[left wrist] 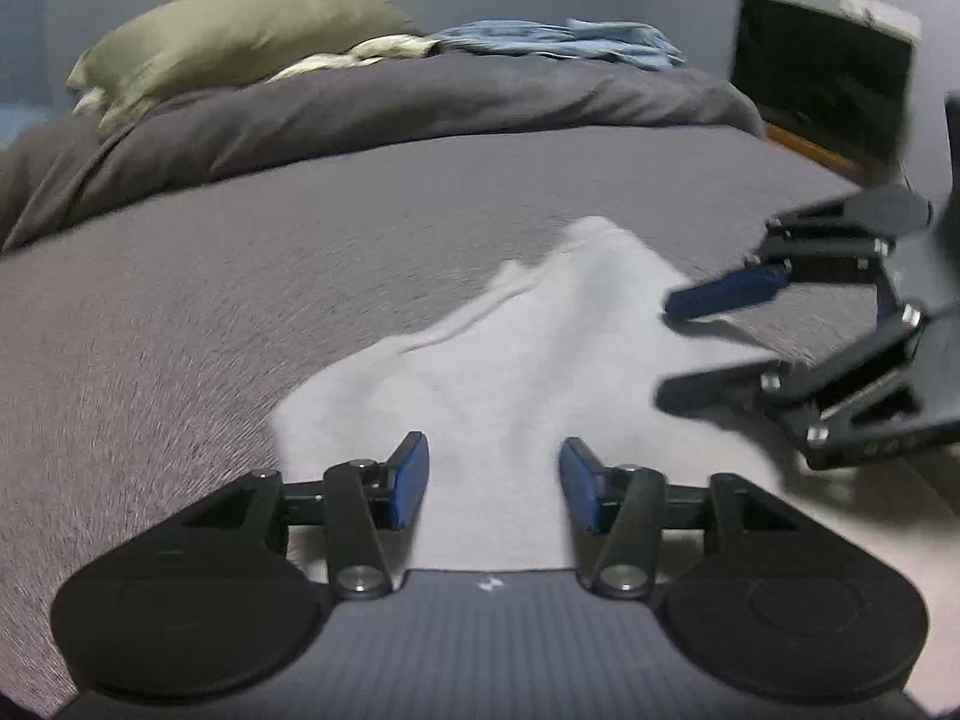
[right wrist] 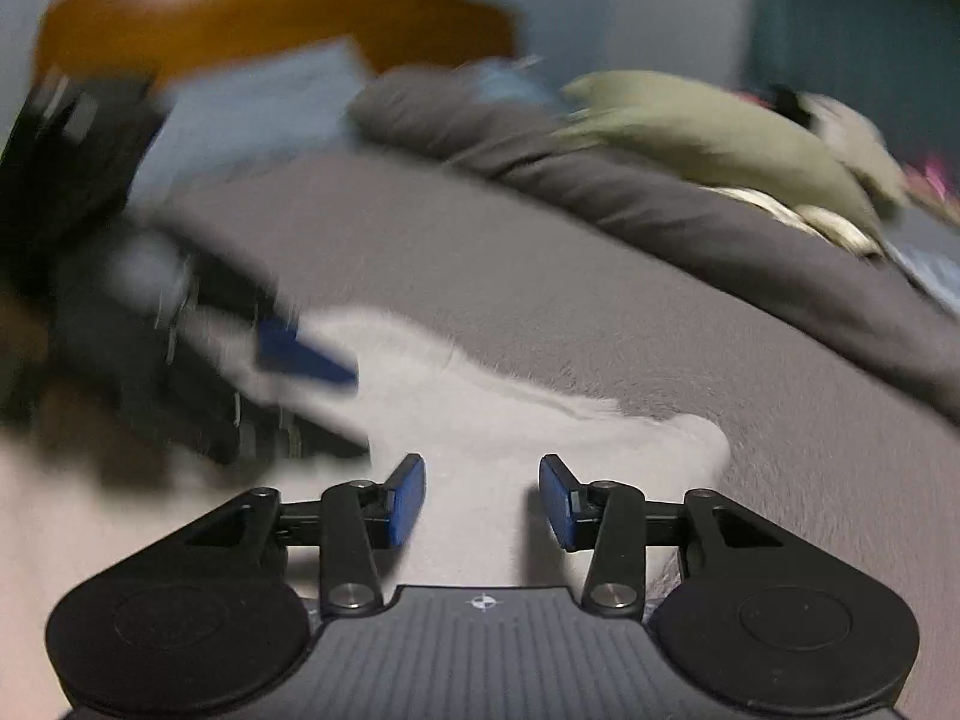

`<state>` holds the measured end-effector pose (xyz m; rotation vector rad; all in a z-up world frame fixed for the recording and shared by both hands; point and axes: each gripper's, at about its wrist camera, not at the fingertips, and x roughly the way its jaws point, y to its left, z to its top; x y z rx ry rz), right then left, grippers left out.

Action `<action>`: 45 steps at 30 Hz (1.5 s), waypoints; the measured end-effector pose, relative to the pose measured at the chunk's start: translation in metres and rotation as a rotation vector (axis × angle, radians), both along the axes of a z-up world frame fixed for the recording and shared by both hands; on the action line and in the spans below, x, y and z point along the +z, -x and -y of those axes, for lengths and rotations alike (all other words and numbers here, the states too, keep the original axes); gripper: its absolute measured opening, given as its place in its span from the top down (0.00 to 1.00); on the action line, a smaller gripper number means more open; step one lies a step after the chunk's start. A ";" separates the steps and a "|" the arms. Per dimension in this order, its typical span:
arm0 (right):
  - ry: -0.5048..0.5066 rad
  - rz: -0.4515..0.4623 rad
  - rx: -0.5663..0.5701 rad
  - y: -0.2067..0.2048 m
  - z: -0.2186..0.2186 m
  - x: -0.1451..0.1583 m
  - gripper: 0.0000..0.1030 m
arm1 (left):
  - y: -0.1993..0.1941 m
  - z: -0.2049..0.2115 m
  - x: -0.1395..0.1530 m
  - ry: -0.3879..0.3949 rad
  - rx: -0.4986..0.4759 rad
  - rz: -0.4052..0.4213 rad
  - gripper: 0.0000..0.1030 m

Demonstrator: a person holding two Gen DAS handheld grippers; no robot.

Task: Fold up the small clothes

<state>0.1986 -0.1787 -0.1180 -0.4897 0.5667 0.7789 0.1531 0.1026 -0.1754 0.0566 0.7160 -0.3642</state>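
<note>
A: White garment [left wrist: 510, 360] lies flat on the bed [left wrist: 240, 300], near the grey duvet [left wrist: 420, 102]. Both hand-held grippers spread, pinching nothing.

B: Light, limp cloth, probably. Pinch its near edge by the left hand-held gripper [left wrist: 493, 483]; right hand-held gripper [right wrist: 482, 501] likewise.

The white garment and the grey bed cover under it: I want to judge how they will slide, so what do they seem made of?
The white garment looks like soft knit cotton or fleece: matte, fuzzy-edged, with soft creases. The grey bed cover looks like brushed or finely ribbed woven fabric, matte with a fine streaked grain. Blur leaves both uncertain.
</note>
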 end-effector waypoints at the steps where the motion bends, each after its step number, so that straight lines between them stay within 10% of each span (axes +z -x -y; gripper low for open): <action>1: 0.064 0.023 0.028 -0.005 -0.002 -0.007 0.56 | -0.003 -0.006 -0.003 0.016 0.009 0.001 0.51; 15: -0.101 -0.093 -0.203 -0.062 0.026 -0.024 0.55 | -0.041 -0.005 -0.016 -0.098 0.081 0.050 0.42; 29: -0.128 -0.084 -0.184 0.094 0.030 0.022 0.44 | 0.116 -0.001 0.037 -0.007 -0.002 0.038 0.42; 32: -0.095 -0.067 -0.216 0.142 0.035 0.020 0.44 | 0.148 0.000 0.026 -0.095 0.034 -0.028 0.42; 42: -0.063 -0.104 -0.458 0.225 0.066 0.040 0.29 | 0.216 -0.037 0.034 -0.042 0.197 -0.108 0.40; 45: -0.130 -0.152 -0.570 0.250 0.072 0.041 0.15 | 0.241 -0.033 0.038 0.003 0.246 -0.104 0.18</action>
